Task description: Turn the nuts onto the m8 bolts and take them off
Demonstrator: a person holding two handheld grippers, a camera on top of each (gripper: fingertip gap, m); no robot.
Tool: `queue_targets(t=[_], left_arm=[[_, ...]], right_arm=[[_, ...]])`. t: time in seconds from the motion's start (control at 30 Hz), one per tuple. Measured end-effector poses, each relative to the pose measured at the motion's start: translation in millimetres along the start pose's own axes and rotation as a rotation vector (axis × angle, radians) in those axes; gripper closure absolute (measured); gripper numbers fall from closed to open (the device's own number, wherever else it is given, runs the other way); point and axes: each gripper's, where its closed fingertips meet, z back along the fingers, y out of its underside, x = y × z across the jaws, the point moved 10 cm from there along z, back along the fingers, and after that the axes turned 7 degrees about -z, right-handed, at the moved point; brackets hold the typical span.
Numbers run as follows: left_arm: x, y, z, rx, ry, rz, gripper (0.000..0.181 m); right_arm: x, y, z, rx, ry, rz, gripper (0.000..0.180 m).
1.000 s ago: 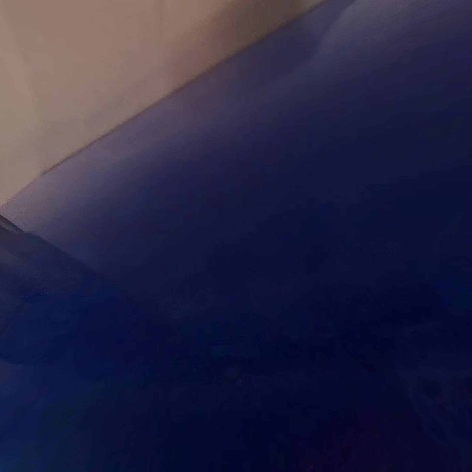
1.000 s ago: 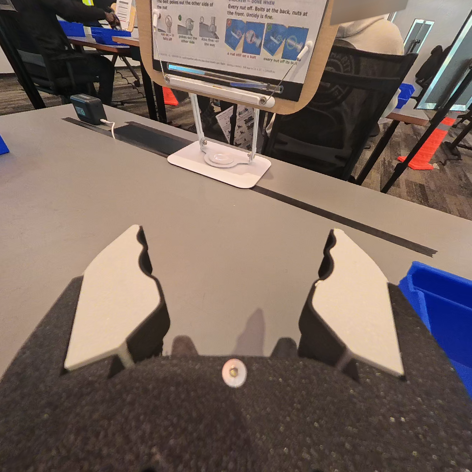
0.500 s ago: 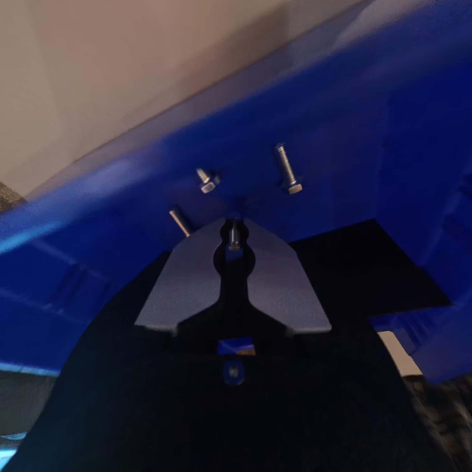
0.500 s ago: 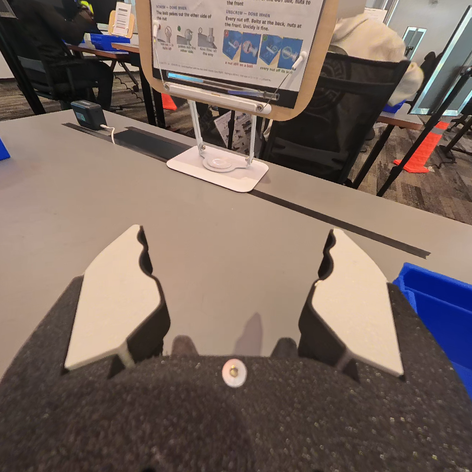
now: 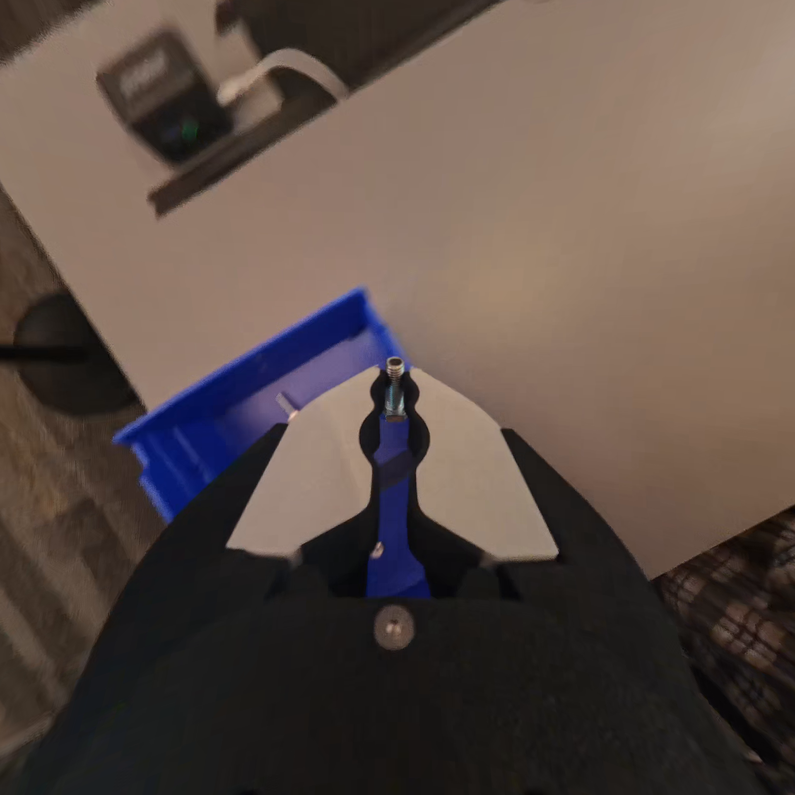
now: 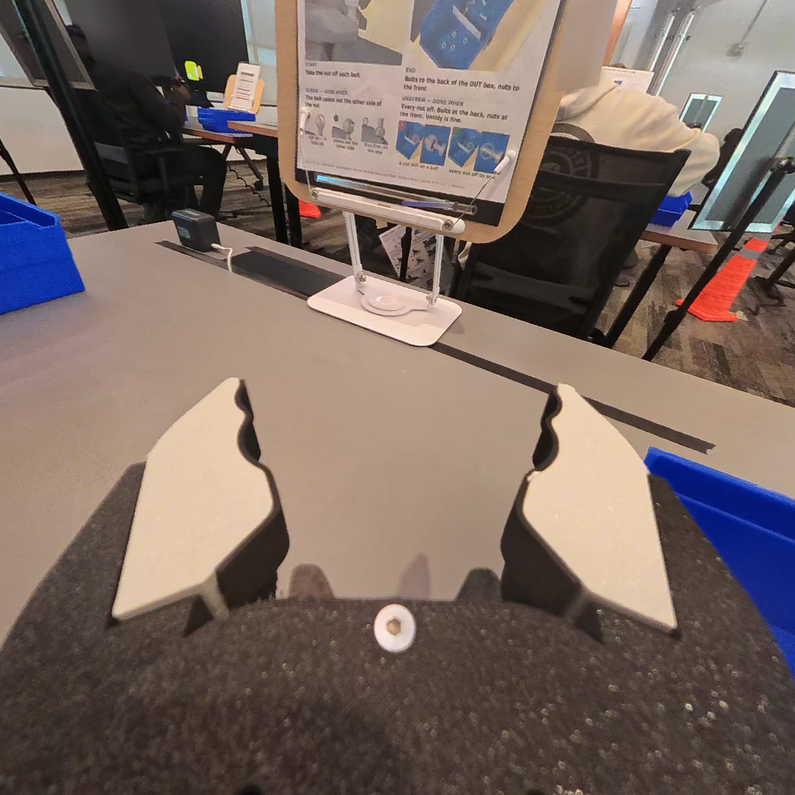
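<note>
My left gripper (image 5: 395, 389) is shut on a small silver bolt (image 5: 394, 392), threaded end pointing away, and holds it above a blue bin (image 5: 258, 374) at the table's corner. Another bolt (image 5: 287, 405) lies inside that bin. My right gripper (image 6: 398, 413) is open and empty, low over the grey table (image 6: 215, 344). A second blue bin (image 6: 740, 525) sits just right of it, and the first blue bin (image 6: 34, 262) shows at the far left. No nut shows in either view.
A wooden board with an instruction sheet (image 6: 413, 107) stands on a white base (image 6: 387, 307) at the table's far edge. A black charger block (image 6: 193, 230) with a white cable sits on a black strip. Seated people and a chair (image 6: 572, 241) are beyond the table. About 60 cm separates my left fingertips from my right.
My left gripper has risen out of the blue bin with the bolt in it and now looks down on the table. My right gripper has tilted up and turned slightly left, still open.
</note>
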Motion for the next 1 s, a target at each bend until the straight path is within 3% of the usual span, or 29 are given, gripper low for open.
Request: queue_targets(t=[0.13, 0.27, 0.43, 0.57, 0.73, 1.0], left_arm=[[-67.5, -40.4, 2.2, -0.22, 0.079, -0.146, 0.174], [-133.4, -72.9, -25.2, -0.393, 0.211, -0.259, 0.174], [-217.6, -95.8, -105.5, -0.605, 0.469, -0.322, 0.174], [-271.2, -98.8, -172.3, -0.639, 0.596, -0.378, 0.174], [-290.0, -92.6, -208.9, -0.644, 0.616, -0.404, 0.174], [-291.7, -81.6, -235.5, -0.56, 0.613, -0.482, 0.174]], right_arm=[[5.0, -1.9, 9.5, -0.007, -0.031, 0.005, 0.055], [9.1, -2.9, 19.0, -0.004, -0.048, 0.019, 0.056], [10.2, 4.9, 23.8, 0.005, -0.066, 0.008, 0.057], [12.2, 18.3, 17.9, 0.055, -0.084, -0.003, 0.056], [13.3, 29.9, 8.3, 0.098, -0.097, -0.003, 0.056], [10.6, 40.9, -13.4, 0.128, -0.109, -0.02, 0.056]])
